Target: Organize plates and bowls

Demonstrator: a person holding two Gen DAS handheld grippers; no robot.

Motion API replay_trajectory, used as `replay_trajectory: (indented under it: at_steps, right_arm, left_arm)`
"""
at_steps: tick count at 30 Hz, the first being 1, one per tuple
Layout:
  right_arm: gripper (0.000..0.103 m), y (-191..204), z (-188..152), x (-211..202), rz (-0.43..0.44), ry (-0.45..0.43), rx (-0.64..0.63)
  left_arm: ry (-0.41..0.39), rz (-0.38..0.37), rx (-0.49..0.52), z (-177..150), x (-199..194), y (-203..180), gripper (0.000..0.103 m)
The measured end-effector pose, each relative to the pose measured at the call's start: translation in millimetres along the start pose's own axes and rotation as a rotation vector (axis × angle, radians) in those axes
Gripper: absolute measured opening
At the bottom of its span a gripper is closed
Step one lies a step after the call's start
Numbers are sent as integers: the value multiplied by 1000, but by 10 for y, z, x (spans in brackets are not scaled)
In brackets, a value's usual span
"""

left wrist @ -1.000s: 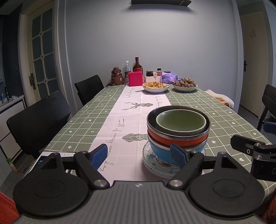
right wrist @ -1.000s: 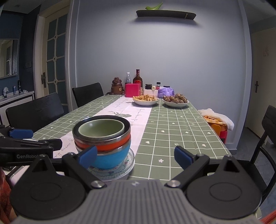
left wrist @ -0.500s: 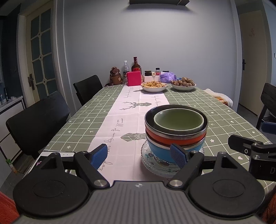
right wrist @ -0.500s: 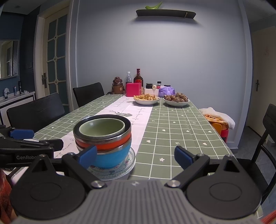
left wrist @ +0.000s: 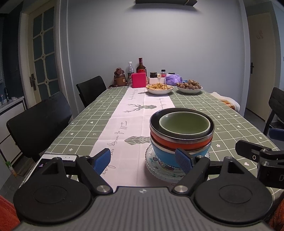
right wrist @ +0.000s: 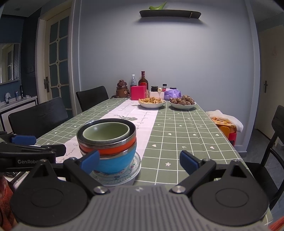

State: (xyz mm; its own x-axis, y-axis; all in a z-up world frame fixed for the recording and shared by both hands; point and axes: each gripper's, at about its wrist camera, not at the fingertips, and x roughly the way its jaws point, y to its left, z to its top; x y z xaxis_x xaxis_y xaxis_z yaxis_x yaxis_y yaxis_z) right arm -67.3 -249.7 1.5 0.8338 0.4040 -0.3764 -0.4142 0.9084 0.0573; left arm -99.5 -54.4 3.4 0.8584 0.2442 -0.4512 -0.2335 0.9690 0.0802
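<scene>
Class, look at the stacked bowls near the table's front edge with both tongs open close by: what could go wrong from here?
1. The green bowl sits off-centre in the stack, toward the right in the right wrist view; a nudge might tip it.
2. The glass plate lies close to the table edge; pushing the blue bowl could slide it off.
3. The left tongs and right tongs are close together, so they may collide.

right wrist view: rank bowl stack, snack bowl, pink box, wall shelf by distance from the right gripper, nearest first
1. Bowl stack: just ahead and left of the right gripper, by its left finger.
2. Snack bowl: far end of the table, centre.
3. Pink box: just behind the snack bowl, slightly left.
4. Wall shelf: high on the back wall.
</scene>
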Motion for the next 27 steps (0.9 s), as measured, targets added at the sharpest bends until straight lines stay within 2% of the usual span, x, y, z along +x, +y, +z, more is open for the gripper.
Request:
replay_trajectory:
  at_steps: [27]
  right_arm:
    - [96,29,-14,-9,35,2,-6]
  left_arm:
    - [7,-10,-6,9,-7,-11,96]
